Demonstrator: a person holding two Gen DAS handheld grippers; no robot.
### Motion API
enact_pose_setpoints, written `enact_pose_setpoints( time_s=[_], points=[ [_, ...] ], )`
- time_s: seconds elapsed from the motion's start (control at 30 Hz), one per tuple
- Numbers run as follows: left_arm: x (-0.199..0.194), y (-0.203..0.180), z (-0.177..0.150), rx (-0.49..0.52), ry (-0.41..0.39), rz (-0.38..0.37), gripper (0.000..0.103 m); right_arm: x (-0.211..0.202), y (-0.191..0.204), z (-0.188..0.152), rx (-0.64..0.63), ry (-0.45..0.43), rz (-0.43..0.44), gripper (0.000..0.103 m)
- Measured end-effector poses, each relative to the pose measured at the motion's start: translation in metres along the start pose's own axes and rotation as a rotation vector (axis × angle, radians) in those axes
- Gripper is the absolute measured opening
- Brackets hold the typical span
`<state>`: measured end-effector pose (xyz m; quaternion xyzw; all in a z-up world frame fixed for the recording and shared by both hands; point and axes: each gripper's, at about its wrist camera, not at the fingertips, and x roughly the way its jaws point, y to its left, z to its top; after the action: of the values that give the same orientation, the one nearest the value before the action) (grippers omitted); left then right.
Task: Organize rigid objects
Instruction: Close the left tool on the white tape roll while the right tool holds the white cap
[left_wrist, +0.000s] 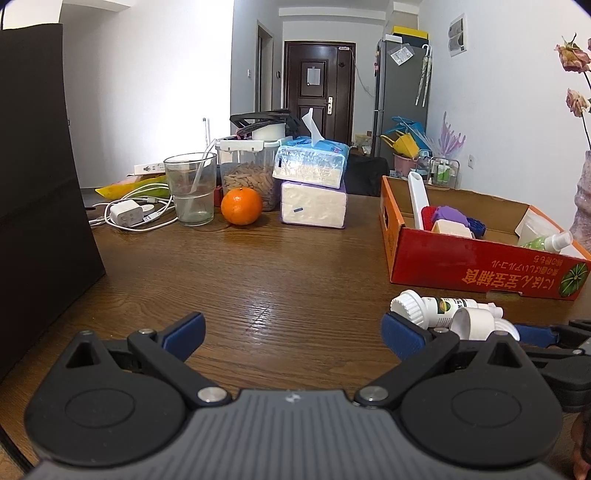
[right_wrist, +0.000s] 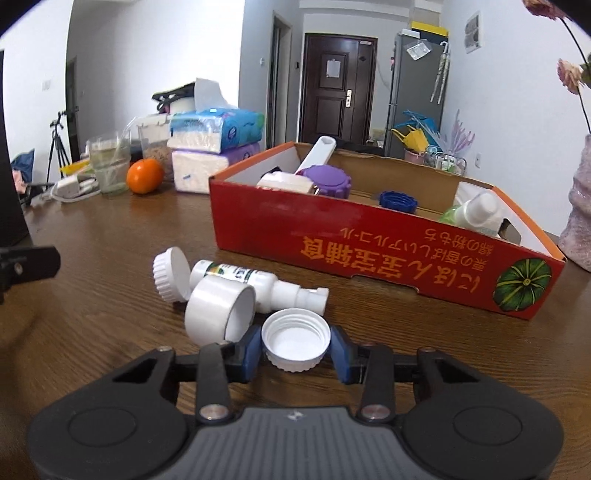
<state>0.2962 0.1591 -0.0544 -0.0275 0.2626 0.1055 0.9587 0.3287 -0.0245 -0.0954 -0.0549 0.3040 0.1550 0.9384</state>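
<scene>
While the right hand-held gripper (right_wrist: 295, 347) has its blue pads closed against the ribbed rim of a white screw cap (right_wrist: 295, 338), open side up, the left hand-held gripper (left_wrist: 293, 332) is spread wide with nothing between its fingers, above bare wooden surface (left_wrist: 258, 280). Whether the cap is off the surface cannot be told.

Just ahead of the right gripper and slightly to its left lie a wider white cap (right_wrist: 220, 312) on its side, a white bottle (right_wrist: 255, 282) lying flat with its nozzle toward the right, and a ribbed white lid (right_wrist: 170, 275) leaning at the bottle's base. Beyond them, ahead and to the right, stands the red cardboard box (right_wrist: 369, 251), already holding a purple lid (right_wrist: 327, 181), a blue cap (right_wrist: 398, 201) and a small spray bottle (right_wrist: 476, 212).

The held cap looks like thin, stiff plastic: very light, unlikely to break, though smooth enough to pop out under a hard squeeze. Its ridged skirt seems the best place to hold, pads on opposite sides.
</scene>
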Motion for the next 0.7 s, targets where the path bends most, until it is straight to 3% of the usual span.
enact_pose_setpoints(
  time_s=[0.7],
  points=[
    [0.005,-0.045,-0.012,-0.002,0.01,-0.008,0.103,-0.03,-0.057,-0.011,0.057,-0.084,-0.068,0.039]
  ],
)
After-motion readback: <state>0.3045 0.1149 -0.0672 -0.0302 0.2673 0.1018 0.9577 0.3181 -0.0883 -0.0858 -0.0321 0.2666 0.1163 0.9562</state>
